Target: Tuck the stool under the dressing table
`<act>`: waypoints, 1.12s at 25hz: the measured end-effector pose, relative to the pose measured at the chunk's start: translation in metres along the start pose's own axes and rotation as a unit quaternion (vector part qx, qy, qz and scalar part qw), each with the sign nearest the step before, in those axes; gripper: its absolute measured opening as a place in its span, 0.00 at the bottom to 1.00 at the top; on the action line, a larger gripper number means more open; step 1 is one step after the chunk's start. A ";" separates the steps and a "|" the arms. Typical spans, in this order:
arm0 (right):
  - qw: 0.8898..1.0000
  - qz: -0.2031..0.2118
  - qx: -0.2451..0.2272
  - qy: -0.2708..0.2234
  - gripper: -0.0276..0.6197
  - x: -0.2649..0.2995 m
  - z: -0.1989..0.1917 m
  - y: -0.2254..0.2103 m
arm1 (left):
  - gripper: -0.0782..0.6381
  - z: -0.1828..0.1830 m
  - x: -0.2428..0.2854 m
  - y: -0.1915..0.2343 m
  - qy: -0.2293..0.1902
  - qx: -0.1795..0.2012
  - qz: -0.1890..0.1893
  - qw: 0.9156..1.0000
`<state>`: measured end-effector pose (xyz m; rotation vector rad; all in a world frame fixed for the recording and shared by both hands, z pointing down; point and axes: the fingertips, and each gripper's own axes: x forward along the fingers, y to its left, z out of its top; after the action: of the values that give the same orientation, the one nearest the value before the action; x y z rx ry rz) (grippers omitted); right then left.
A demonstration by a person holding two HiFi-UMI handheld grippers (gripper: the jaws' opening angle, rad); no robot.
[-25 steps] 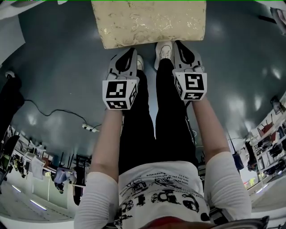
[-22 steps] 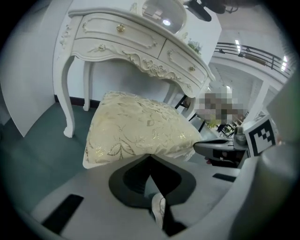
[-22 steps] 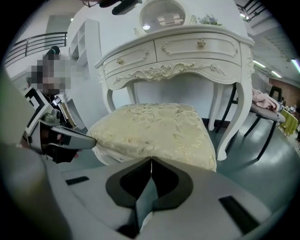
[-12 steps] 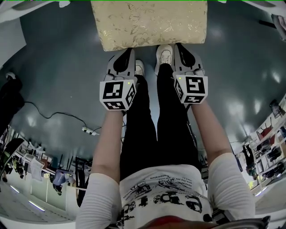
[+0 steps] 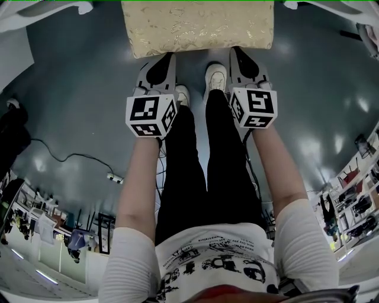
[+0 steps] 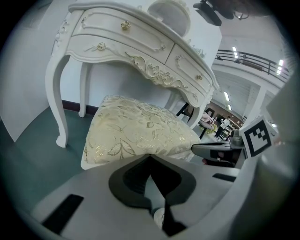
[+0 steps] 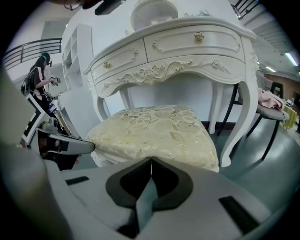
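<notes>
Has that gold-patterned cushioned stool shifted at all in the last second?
Yes. The gold-patterned cushioned stool has slid forward, away from the person, further under the white dressing table.

Your left grey marker-cubed gripper (image 5: pixel 167 56) and the right one (image 5: pixel 237 51) now reach farther forward, and the cream gold-patterned cushioned stool (image 5: pixel 197 26) sits deeper under the white carved dressing table (image 7: pixel 187 42).

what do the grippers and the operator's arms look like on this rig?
Both match: left gripper and right gripper have light grey shells with black, teardrop-shaped jaw pads. Each carries a white cube with black square markers. The sleeves are white and ribbed, ending around the elbow.
</notes>
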<state>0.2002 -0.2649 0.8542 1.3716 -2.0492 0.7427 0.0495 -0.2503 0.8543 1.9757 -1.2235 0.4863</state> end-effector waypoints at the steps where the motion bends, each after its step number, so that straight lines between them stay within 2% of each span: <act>1: 1.000 -0.004 0.004 -0.001 0.07 0.003 0.003 -0.001 | 0.14 0.003 0.002 0.001 -0.001 0.003 -0.001 1.000; 5: 1.000 -0.021 0.020 -0.002 0.07 0.019 0.018 -0.009 | 0.14 0.018 0.016 0.007 -0.007 0.012 -0.007 1.000; 9: 0.999 -0.026 0.018 -0.013 0.07 0.037 0.037 -0.018 | 0.14 0.037 0.033 0.016 -0.019 0.003 -0.011 1.000; 17: 1.000 -0.013 0.011 -0.025 0.07 0.072 0.072 -0.025 | 0.14 0.078 0.062 0.039 -0.039 0.004 -0.006 0.999; 28: 0.998 -0.046 0.004 -0.050 0.07 0.114 0.114 -0.042 | 0.14 0.124 0.099 0.059 -0.065 0.034 0.001 0.997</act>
<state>0.1870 -0.4305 0.8619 1.5247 -2.0458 0.6558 0.0364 -0.4186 0.8619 2.0917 -1.3033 0.4113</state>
